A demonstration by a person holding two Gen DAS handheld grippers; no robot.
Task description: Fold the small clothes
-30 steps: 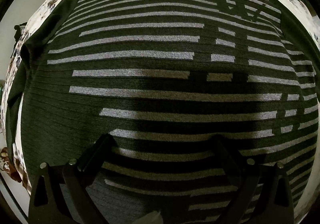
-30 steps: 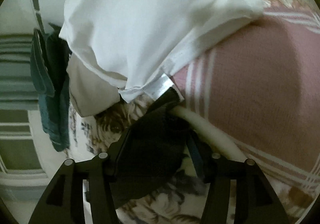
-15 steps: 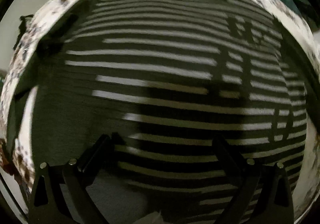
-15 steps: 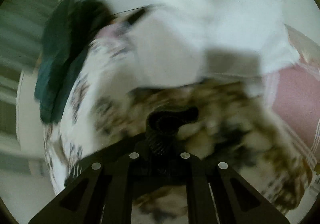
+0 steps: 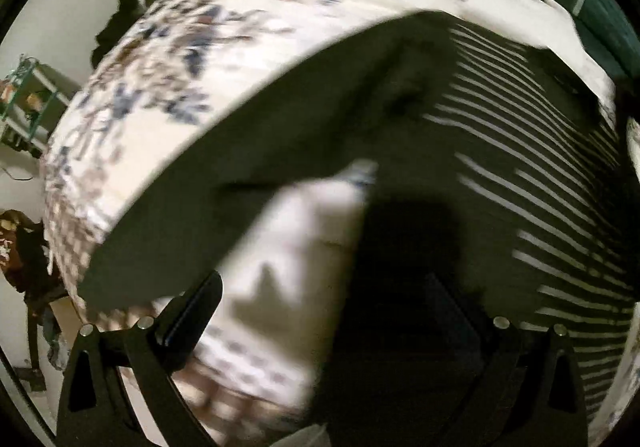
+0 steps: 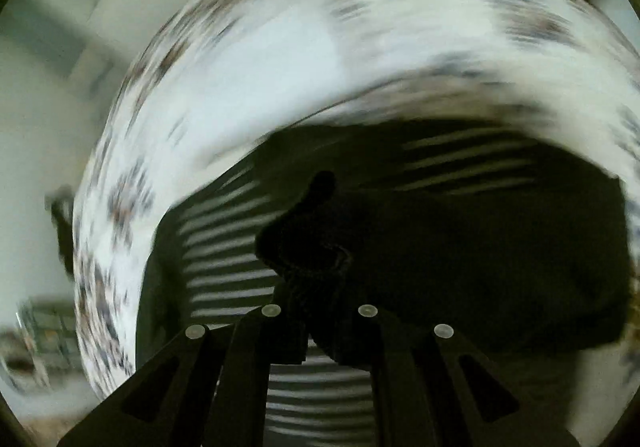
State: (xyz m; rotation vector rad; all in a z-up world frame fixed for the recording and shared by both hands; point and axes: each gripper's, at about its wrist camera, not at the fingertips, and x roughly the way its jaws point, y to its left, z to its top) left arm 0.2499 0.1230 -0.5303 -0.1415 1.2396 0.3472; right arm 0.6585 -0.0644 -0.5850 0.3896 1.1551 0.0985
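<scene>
The left gripper (image 5: 320, 311) is standing with its fingers (image 5: 192, 311) spread wide, nothing pinched between them; the far finger is sinking into shadow against dark cloth. Directly ahead of it a blurred white piece of fabric (image 5: 296, 247) is lying between the fingers, narrowing to a point away from the gripper. Beyond that and off to the gripper's right, the dark striped sweater (image 5: 500, 151) is lying on the floral bedspread (image 5: 208, 59), its plain dark edge running diagonally from near the gripper's left finger up and away to the right, with the pale stripes fanning out on the right side. Farther right, past the sweater, a teal garment (image 5: 596, 15) is sitting at the bed's far corner.

The right gripper (image 6: 320, 321) is holding its fingers drawn close together and is pinching a bunched fold of the sweater (image 6: 224, 239), which is rising as a dark lump just ahead of the tips. Stripes are showing to the gripper's left and beneath it, running crosswise to the fingers, while the sweater's dark mass is spreading to the right. The bedspread (image 6: 280, 59) is curving around it beyond, heavily blurred.
</scene>
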